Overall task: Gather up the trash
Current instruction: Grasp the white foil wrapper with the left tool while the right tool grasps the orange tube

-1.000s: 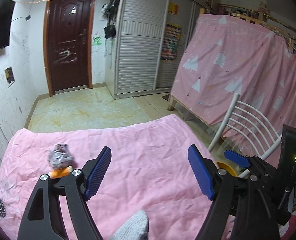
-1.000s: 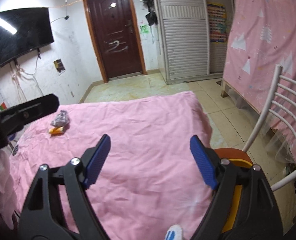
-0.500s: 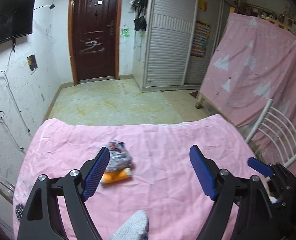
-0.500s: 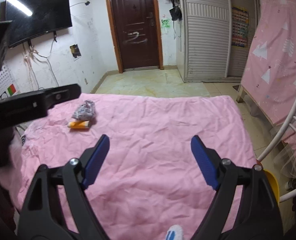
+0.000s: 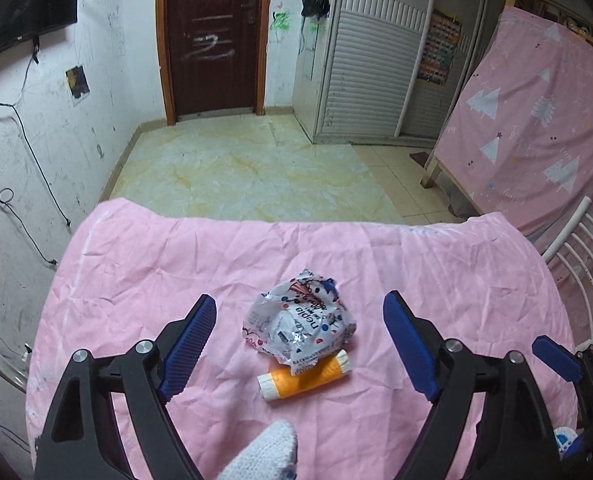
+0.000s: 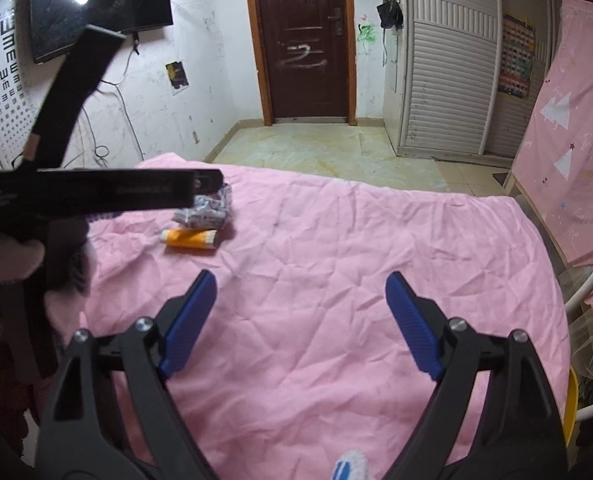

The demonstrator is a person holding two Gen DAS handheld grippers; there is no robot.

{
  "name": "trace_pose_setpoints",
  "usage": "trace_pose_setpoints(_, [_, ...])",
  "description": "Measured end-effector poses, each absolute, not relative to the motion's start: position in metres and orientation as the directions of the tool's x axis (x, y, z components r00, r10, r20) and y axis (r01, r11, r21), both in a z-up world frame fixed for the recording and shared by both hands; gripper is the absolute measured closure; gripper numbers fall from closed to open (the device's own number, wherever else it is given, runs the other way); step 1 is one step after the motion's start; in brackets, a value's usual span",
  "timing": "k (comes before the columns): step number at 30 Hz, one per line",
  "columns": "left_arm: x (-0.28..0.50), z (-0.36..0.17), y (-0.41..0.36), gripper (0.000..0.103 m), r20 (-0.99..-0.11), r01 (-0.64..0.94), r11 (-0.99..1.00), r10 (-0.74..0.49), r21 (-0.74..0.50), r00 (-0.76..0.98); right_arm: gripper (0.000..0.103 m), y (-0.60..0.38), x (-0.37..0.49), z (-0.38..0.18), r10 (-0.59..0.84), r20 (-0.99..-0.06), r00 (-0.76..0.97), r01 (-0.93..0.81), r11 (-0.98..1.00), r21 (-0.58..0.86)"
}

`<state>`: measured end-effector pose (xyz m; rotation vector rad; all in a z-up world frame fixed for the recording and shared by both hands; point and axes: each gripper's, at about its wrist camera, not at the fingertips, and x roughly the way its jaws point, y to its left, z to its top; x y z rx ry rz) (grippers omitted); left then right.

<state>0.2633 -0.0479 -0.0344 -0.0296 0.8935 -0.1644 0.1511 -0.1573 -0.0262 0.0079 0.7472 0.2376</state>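
Observation:
A crumpled silver-white wrapper [image 5: 301,323] lies on the pink bedsheet [image 5: 136,280], resting partly on an orange tube with white ends [image 5: 305,376]. My left gripper [image 5: 299,340] is open, its blue pads either side of the two items and just above them. In the right wrist view the wrapper [image 6: 206,210] and the tube [image 6: 190,238] lie at the far left of the sheet, partly behind the left gripper's black body [image 6: 96,196]. My right gripper [image 6: 300,320] is open and empty over the middle of the sheet [image 6: 336,240].
A white metal chair [image 5: 576,272] stands at the bed's right edge, with a yellow object [image 6: 570,404] below it. A pink curtain [image 5: 536,128] hangs at the right. Tiled floor [image 5: 248,168], a brown door [image 5: 212,36] and a wardrobe [image 5: 368,52] lie beyond the bed.
My left gripper swung left and forward, so the wrapper and tube now sit centred between its pads. My right gripper turned left too; both stayed open.

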Motion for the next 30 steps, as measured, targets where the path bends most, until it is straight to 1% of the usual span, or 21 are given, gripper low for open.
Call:
trace_pose_setpoints(5, [0.274, -0.053, -0.056, 0.026, -0.801, 0.145, 0.987, -0.146, -0.075, 0.581, 0.019, -0.15, 0.159, -0.03, 0.224, -0.682, 0.696, -0.222, 0.971, 0.092])
trace_pose_setpoints(11, [0.285, -0.069, -0.057, 0.027, -0.837, 0.119, 0.992, -0.102, -0.044, 0.538, 0.018, -0.143, 0.165, -0.034, 0.226, -0.694, 0.684, -0.229, 0.969, 0.09])
trace_pose_setpoints(12, [0.286, -0.072, -0.056, 0.028, -0.842, 0.114, 0.993, -0.098, -0.044, 0.531, 0.018, -0.141, 0.166, -0.035, 0.227, -0.695, 0.682, -0.231, 0.969, 0.09])
trace_pose_setpoints(14, [0.288, -0.074, -0.055, 0.034, -0.843, 0.109, 0.993, -0.094, -0.042, 0.53, 0.018, -0.139, 0.167, -0.036, 0.229, -0.698, 0.678, -0.233, 0.968, 0.092])
trace_pose_setpoints(15, [0.287, -0.073, -0.055, 0.041, -0.84, 0.108, 0.993, -0.091, -0.039, 0.535, 0.018, -0.137, 0.168, -0.037, 0.23, -0.7, 0.676, -0.235, 0.968, 0.091])
trace_pose_setpoints(16, [0.288, -0.072, -0.053, 0.045, -0.84, 0.109, 0.993, -0.096, -0.045, 0.535, 0.018, -0.135, 0.169, -0.038, 0.23, -0.702, 0.674, -0.237, 0.967, 0.09])
trace_pose_setpoints(17, [0.288, -0.071, -0.052, 0.047, -0.839, 0.111, 0.992, -0.109, -0.058, 0.533, 0.018, -0.133, 0.17, -0.038, 0.23, -0.704, 0.671, -0.239, 0.967, 0.089])
trace_pose_setpoints(18, [0.287, -0.071, -0.051, 0.053, -0.838, 0.113, 0.992, -0.114, -0.063, 0.534, 0.018, -0.131, 0.171, -0.039, 0.231, -0.706, 0.669, -0.241, 0.967, 0.088])
trace_pose_setpoints(20, [0.286, -0.07, -0.048, 0.058, -0.833, 0.112, 0.991, -0.126, -0.077, 0.538, 0.017, -0.126, 0.173, -0.039, 0.232, -0.708, 0.667, -0.245, 0.966, 0.084])
trace_pose_setpoints(21, [0.285, -0.068, -0.046, 0.063, -0.83, 0.109, 0.991, -0.129, -0.083, 0.542, 0.017, -0.124, 0.173, -0.039, 0.232, -0.709, 0.666, -0.248, 0.965, 0.082])
trace_pose_setpoints(22, [0.284, -0.067, -0.045, 0.065, -0.828, 0.106, 0.991, -0.129, -0.084, 0.545, 0.017, -0.122, 0.174, -0.039, 0.232, -0.709, 0.665, -0.251, 0.965, 0.08])
trace_pose_setpoints(24, [0.281, -0.062, -0.039, 0.065, -0.82, 0.097, 0.991, -0.134, -0.096, 0.556, 0.017, -0.117, 0.174, -0.038, 0.234, -0.71, 0.664, -0.26, 0.963, 0.074])
trace_pose_setpoints(30, [0.268, -0.038, -0.018, 0.066, -0.783, 0.072, 0.986, -0.163, -0.151, 0.6, 0.017, -0.098, 0.18, -0.038, 0.253, -0.713, 0.655, -0.291, 0.954, 0.071])
